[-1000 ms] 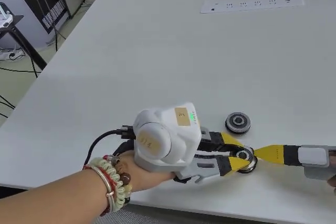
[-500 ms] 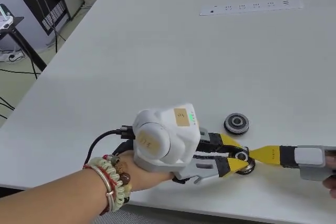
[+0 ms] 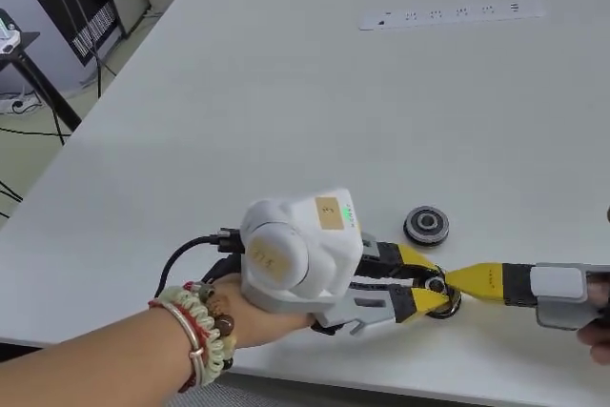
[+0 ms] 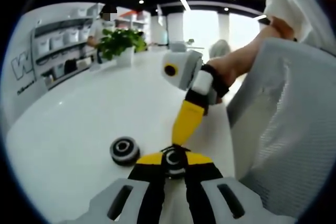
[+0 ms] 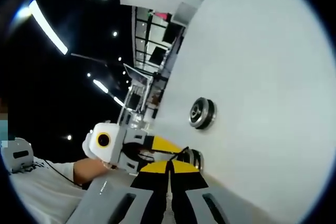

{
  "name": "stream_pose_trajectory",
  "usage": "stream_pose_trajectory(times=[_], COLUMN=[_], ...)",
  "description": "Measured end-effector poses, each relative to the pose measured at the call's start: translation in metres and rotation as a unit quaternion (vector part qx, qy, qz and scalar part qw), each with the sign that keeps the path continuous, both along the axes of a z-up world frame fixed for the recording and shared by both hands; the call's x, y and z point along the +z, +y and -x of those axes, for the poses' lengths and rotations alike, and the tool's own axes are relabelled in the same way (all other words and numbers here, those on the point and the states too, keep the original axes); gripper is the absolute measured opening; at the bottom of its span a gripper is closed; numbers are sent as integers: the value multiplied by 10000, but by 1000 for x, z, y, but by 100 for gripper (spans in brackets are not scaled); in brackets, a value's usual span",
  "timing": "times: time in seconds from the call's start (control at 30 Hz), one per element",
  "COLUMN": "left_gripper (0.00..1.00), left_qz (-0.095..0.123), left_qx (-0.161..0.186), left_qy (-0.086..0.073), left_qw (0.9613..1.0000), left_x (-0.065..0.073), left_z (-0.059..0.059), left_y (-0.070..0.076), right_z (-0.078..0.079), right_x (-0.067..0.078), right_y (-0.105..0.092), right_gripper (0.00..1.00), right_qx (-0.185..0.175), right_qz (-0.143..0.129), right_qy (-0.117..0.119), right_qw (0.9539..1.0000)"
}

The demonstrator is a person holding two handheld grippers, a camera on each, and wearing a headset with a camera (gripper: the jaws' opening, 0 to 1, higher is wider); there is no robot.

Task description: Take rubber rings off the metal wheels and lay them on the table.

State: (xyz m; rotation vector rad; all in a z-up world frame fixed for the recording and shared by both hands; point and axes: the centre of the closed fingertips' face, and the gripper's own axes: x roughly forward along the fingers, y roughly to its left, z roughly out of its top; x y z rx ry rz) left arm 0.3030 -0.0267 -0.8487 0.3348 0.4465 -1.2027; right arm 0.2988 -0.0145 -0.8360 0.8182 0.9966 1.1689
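A metal wheel with a black rubber ring lies near the table's front edge, and my left gripper is shut on it, one yellow jaw on each side. In the left gripper view the same wheel sits between the jaw tips. My right gripper comes in from the right with its jaws pressed together, and its tip pinches the ring at the wheel's rim. A second wheel with its ring on lies flat just beyond, also seen as a wheel in the left gripper view and a wheel in the right gripper view.
A white power strip lies far back on the white table. The table's front edge runs just below the grippers. To the left of the table are cables and a black stand. A person's braceleted hand holds the left gripper.
The right gripper's tip has edged a little closer to the held wheel. The left gripper and the second wheel have stayed put; the camera has shifted slightly.
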Motion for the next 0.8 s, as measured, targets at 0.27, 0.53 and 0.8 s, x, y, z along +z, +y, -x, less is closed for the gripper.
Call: stream_pose_trajectory(times=[0.27, 0.53, 0.8], left_gripper=[15, 15, 28], left_qz=[-28, -373, -156], left_qx=[111, -23, -33], left_qy=[364, 298, 157], left_qw=[9993, 9989, 9997], left_x=[2, 8, 36], left_z=[0, 3, 1], left_y=[0, 2, -1], right_z=[0, -1, -8], right_x=[-3, -6, 3], right_y=[-1, -3, -9], right_gripper=[0, 0, 0], right_qx=[7, -65, -329], right_qz=[83, 182, 137], right_qy=[-49, -65, -111], right_qw=[10000, 9998, 9993])
